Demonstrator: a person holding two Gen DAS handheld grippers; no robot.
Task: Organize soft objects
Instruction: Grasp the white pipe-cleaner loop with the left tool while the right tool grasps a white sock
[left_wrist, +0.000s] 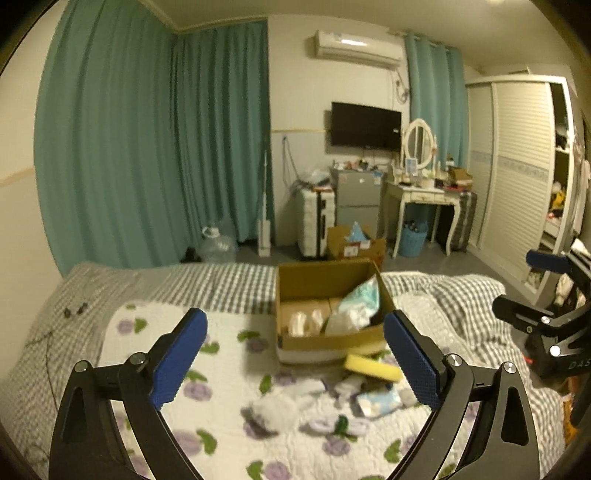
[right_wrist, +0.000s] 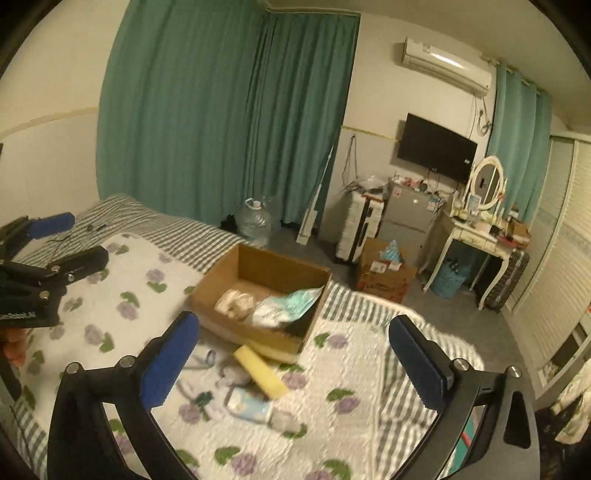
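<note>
An open cardboard box (left_wrist: 317, 282) (right_wrist: 275, 267) sits on the bed, holding a teal-and-white soft packet (left_wrist: 360, 301) (right_wrist: 291, 302) and a cream bundle (left_wrist: 304, 321) (right_wrist: 234, 301). In front of it lie a yellow sponge (left_wrist: 371, 367) (right_wrist: 264, 373), a pale blue tissue pack (left_wrist: 380, 402) (right_wrist: 247, 402) and white soft pieces (left_wrist: 280, 406) (right_wrist: 232, 374). My left gripper (left_wrist: 294, 318) hangs open above the quilt, nothing between its blue pads. My right gripper (right_wrist: 294, 323) is open and empty too, held to the right of the left one.
The floral quilt (left_wrist: 229, 369) (right_wrist: 351, 369) covers grey checked bedding (left_wrist: 221, 280) (right_wrist: 177, 225). On the floor beyond the bed are a second carton (left_wrist: 354, 247), a white suitcase (left_wrist: 316, 221), a water jug (right_wrist: 255, 218), a dressing table (left_wrist: 424, 195) and a wardrobe (left_wrist: 517, 166).
</note>
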